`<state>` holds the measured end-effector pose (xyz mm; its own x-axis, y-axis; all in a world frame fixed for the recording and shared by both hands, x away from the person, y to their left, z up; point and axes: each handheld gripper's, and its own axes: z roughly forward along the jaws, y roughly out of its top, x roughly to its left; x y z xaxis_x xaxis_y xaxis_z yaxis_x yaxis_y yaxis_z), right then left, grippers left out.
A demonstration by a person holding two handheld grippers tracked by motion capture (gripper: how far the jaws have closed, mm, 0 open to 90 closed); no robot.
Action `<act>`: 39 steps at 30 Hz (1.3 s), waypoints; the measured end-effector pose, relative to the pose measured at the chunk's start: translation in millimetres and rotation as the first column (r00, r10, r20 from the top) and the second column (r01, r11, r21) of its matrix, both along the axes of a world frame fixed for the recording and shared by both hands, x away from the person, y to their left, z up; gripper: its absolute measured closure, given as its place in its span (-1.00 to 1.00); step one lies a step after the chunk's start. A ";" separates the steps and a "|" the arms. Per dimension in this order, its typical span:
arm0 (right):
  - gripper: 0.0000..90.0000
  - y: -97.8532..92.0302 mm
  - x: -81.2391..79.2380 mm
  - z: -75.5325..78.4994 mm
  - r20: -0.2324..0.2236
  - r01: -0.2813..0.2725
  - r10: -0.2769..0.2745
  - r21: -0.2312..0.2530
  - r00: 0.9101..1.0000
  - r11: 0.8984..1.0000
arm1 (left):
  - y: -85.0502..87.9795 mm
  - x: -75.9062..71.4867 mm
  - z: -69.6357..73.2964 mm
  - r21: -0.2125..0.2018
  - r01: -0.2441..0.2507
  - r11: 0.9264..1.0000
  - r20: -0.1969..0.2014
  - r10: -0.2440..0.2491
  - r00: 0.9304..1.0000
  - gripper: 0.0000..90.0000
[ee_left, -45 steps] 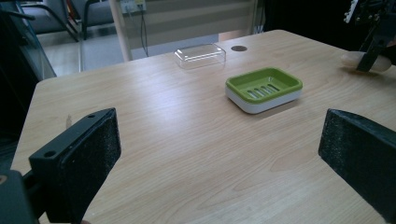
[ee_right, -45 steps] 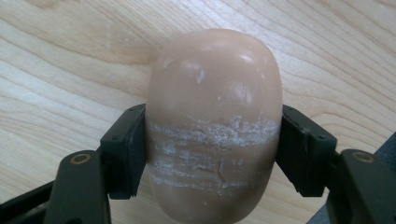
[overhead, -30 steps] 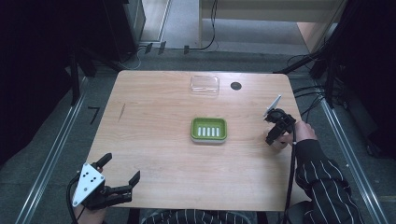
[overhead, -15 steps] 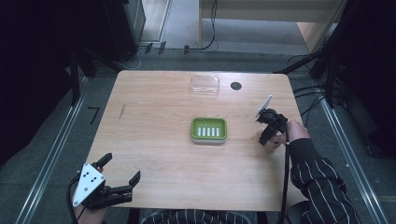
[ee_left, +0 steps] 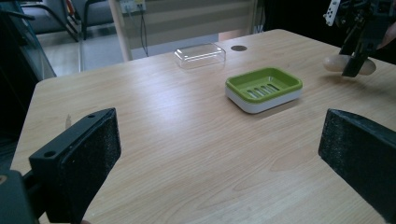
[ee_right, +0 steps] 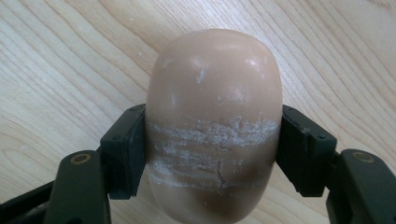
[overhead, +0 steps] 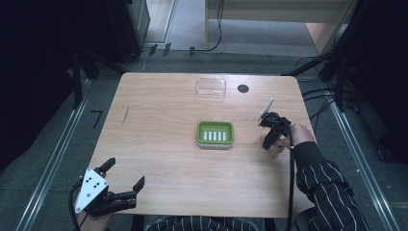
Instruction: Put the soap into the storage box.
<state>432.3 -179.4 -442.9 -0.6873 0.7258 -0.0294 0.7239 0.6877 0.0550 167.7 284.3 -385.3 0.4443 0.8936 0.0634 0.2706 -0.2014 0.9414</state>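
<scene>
The right tool [ee_right: 212, 154] clamped a soap bar [ee_right: 215, 121] at the soap dish's [overhead: 215, 134] three o'clock; the left tool [overhead: 126, 185] gaped empty.

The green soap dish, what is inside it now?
Nothing lies in the green soap dish: its slotted floor is bare. The soap bar sits clamped in the right hand-held gripper.

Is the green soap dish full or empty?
Empty. The green soap dish shows only its bare slots; the soap is clamped in the right gripper.
</scene>
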 end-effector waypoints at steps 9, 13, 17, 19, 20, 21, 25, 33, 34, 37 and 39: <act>-0.25 11.7 0.4 2.6 0.002 -0.032 0.032 -0.001 0.999 0.999 | -0.2 0.1 0.0 0.002 0.001 1.000 -0.002 -0.001 1.000 -1.00; -0.25 18.3 0.7 3.8 -0.003 -0.054 0.054 -0.006 0.999 0.999 | -0.2 0.2 0.0 0.002 0.001 1.000 -0.002 -0.001 1.000 -1.00; -0.25 23.1 1.4 6.6 0.001 -0.064 0.064 -0.002 0.998 0.998 | -0.1 0.2 -0.1 -0.002 -0.001 1.000 0.001 0.001 1.000 -1.00; -0.25 25.1 1.8 7.8 0.004 -0.072 0.072 -0.001 0.997 0.997 | 0.0 0.2 -0.1 -0.001 -0.002 1.000 0.000 0.002 1.000 -1.00; -0.25 26.4 1.8 8.3 0.004 -0.076 0.076 -0.001 0.997 0.997 | 0.0 0.2 -0.1 0.000 -0.001 1.000 0.000 0.001 1.000 -1.00; -0.25 27.5 2.1 8.8 0.007 -0.084 0.084 -0.002 0.996 0.996 | 0.0 0.1 -0.1 -0.001 -0.001 1.000 0.000 0.001 1.000 -1.00; -0.25 32.1 2.9 11.0 0.010 -0.097 0.097 0.002 0.995 0.995 | 0.3 0.1 0.0 -0.001 -0.002 1.000 0.000 0.002 1.000 -1.00; -0.25 40.5 3.9 16.7 0.021 -0.123 0.122 0.002 0.992 0.992 | 0.3 -0.1 0.0 -0.002 -0.002 1.000 0.001 0.002 1.000 -1.00; -0.25 41.8 3.7 17.3 0.024 -0.123 0.123 0.005 0.992 0.992 | 0.4 -0.1 0.0 -0.002 -0.002 1.000 0.001 0.002 1.000 -1.00; -0.25 45.4 3.7 20.1 0.028 -0.129 0.129 0.002 0.991 0.992 | 0.5 -0.1 0.0 -0.001 -0.003 1.000 0.001 0.003 1.000 -1.00; -0.25 47.4 4.2 22.2 0.029 -0.140 0.140 0.002 0.990 0.990 | 0.5 -0.1 0.0 -0.003 -0.002 1.000 0.002 0.002 1.000 -1.00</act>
<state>436.5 -131.9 -420.7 -0.7810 0.6227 -0.0479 0.6187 0.7818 0.0772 167.6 284.8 -385.3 0.4427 0.8946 0.0611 0.2693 -0.1977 0.9425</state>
